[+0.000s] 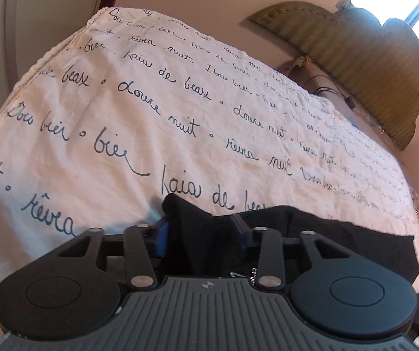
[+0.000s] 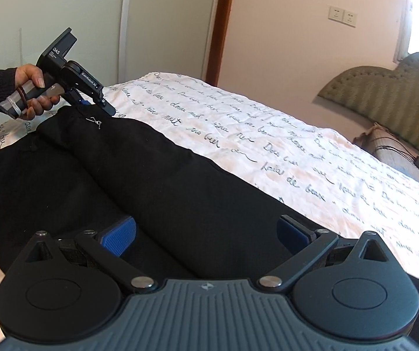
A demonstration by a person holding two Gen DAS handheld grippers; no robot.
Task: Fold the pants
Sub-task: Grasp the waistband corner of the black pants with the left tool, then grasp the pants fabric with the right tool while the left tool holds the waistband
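Note:
Black pants (image 2: 157, 187) lie on the bed, one leg folded over the other, stretching from the right gripper toward the left one. My left gripper (image 1: 202, 234) is shut on a bunched edge of the pants (image 1: 197, 228); in the right wrist view the left gripper (image 2: 88, 103) holds that end, lifted a little off the bed. My right gripper (image 2: 206, 234) is open, its blue pads (image 2: 119, 235) on either side of the near end of the upper leg, just above the cloth.
The bed has a white cover with dark script (image 1: 151, 111) (image 2: 297, 158). A green padded headboard (image 2: 384, 93) and a rolled mat (image 2: 396, 152) lie at the far right. A wardrobe door (image 2: 63, 14) stands behind the left hand.

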